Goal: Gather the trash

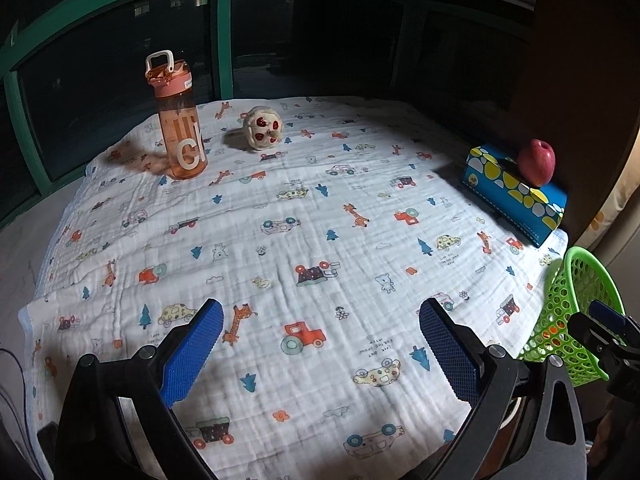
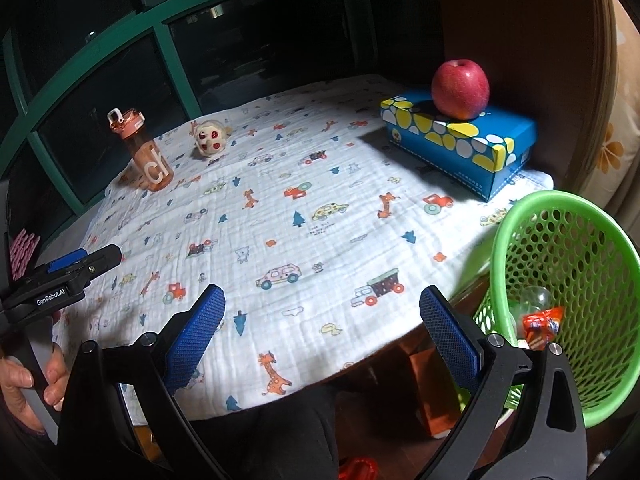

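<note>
Both grippers' fingers (image 2: 448, 340) spread, orange wrapper (image 2: 542, 322) in green basket (image 2: 520, 216) beside.

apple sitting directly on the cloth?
No, the apple rests on top of the blue box, not on the cloth.

bottle (image 1: 176, 120): far-left on table (image 1: 320, 240), upright
toy (image 1: 263, 127): just right of bottle, far side
box (image 2: 460, 140): far-right on table
apple (image 2: 460, 89): on top of box
basket (image 2: 568, 300): off table's right edge, nr box
wrappers (image 2: 540, 324): in basket
</note>
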A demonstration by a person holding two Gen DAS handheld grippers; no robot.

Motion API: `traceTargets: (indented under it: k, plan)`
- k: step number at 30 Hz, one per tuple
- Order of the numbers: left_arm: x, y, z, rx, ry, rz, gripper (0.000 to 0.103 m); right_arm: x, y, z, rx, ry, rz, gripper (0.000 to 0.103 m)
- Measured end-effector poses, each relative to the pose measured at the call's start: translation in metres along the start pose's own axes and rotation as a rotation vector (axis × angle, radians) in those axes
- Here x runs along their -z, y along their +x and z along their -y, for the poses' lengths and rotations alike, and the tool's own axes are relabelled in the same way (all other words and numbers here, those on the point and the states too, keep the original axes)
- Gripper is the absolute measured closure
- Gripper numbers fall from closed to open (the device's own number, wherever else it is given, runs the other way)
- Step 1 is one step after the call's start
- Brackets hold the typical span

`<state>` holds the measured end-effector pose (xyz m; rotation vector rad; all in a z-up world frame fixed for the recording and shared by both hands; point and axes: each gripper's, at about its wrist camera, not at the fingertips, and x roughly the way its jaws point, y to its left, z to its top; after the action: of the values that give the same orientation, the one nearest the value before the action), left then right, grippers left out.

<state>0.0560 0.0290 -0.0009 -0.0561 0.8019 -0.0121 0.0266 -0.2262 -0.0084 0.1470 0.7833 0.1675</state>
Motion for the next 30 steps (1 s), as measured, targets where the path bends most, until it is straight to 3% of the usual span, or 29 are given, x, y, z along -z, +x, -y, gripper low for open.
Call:
traceTargets:
  k: [30]
  plan:
    - [0.008,-0.004,-0.009,-0.056,-0.011,0.014,0.007,-0.002,0.010,-0.013,-0.010,-0.027,-0.024,0.005]
